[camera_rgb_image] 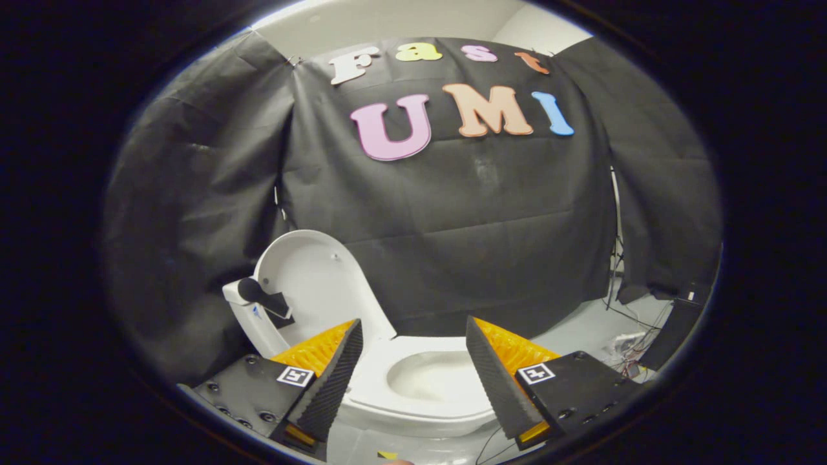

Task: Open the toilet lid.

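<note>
**Lid stands raised, gripper back and empty**

The gripper (413, 371) hangs above and in front of the toilet (413, 400), its 2 fingers spread wide with nothing between them but a view down into the bowl (429, 378). The lid (310, 284) lies ahead and to the left of the fingers, beyond the left fingertip, tipped up and leaning back toward the tank (249, 320). Its long axis runs upward from the hinge at the back of the bowl, and its inner face is turned toward the camera. No finger touches it; the left one is the nearer of the 2.

The lid is a smooth, glossy white oval, hard plastic by the look of it, with 1 small bump near its upper edge. The bowl and rim show the same slick white sheen, rounded all over. A dark knob-like piece (261, 298) sits at the tank's side, in front of the lid's lower left. The finger faces are ribbed. Cables (630, 352) trail on the pale floor (581, 329) to the right.

Judging from the upright lid, the task looks done
</note>
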`<move>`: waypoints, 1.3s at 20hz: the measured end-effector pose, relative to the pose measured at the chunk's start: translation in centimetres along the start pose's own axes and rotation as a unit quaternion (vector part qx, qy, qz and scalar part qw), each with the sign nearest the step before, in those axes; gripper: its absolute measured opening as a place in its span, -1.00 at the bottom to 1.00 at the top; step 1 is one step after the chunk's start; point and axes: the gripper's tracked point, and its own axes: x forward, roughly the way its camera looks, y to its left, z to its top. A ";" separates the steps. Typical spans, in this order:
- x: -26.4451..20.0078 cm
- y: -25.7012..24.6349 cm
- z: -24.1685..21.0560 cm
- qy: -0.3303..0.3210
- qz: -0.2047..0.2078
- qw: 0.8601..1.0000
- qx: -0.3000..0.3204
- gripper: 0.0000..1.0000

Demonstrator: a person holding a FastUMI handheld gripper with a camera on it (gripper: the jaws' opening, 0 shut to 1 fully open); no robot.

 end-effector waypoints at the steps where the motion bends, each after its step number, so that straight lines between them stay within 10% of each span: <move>1: -0.1 -0.2 0.2 -0.005 -0.003 1.000 0.000 0.97; 26: 1.2 -1.1 -1.7 0.037 -0.011 0.999 -0.023 0.98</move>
